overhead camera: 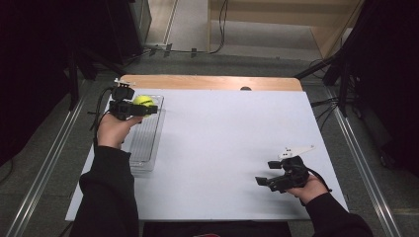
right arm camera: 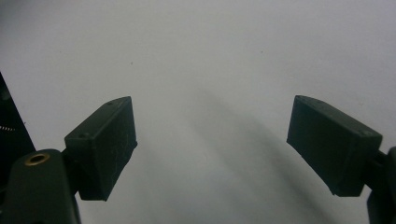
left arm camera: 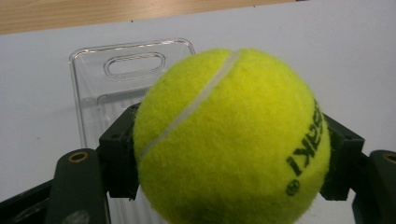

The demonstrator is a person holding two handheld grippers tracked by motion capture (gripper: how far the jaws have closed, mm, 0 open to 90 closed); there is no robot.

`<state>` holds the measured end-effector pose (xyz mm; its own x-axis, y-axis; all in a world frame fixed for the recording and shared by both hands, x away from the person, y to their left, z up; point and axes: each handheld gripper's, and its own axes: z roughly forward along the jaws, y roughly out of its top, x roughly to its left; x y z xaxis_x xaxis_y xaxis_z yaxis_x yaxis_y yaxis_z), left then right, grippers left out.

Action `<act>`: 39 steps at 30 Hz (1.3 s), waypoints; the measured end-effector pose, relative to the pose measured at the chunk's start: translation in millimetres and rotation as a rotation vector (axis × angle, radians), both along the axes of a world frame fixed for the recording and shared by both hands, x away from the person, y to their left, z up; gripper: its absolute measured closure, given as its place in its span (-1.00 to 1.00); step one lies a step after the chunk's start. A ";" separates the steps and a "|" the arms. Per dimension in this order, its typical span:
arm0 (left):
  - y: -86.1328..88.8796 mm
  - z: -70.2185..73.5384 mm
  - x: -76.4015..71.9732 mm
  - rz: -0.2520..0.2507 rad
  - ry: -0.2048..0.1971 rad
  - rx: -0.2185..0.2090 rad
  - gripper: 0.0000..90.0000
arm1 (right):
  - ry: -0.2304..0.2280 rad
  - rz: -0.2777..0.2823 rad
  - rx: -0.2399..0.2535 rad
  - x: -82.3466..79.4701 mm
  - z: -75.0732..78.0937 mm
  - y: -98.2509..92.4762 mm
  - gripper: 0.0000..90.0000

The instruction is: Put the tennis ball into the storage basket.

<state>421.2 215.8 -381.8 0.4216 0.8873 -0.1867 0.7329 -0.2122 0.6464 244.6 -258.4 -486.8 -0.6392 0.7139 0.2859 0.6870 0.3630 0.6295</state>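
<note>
A tray [overhead camera: 146, 148] lay along the left edge of the table [overhead camera: 232, 148]. A ball [overhead camera: 144, 100] hung over the tray's far end. The right gripper [overhead camera: 261, 181] sat near the table's front right corner.

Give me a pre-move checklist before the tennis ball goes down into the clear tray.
1. Grip on the tennis ball: the left gripper has both pads pressed on its sides. Ok.
2. Ball over the clear tray: in the high view it hangs above the tray's far end. Ok.
3. Tray floor free: the part visible in the high view holds nothing; the area under the ball is hidden. Cannot tell.
4. Right gripper out of the way: it sits at the table's near right, far from the tray, jaws open with nothing between them. Ok.
5. Height of the ball above the tray floor. Cannot tell.
</note>
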 end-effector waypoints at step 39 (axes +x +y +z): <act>-3.0 -25.0 12.1 0.037 -0.021 0.015 -0.40 | -0.001 -0.006 0.002 -3.2 0.0 -2.2 -0.70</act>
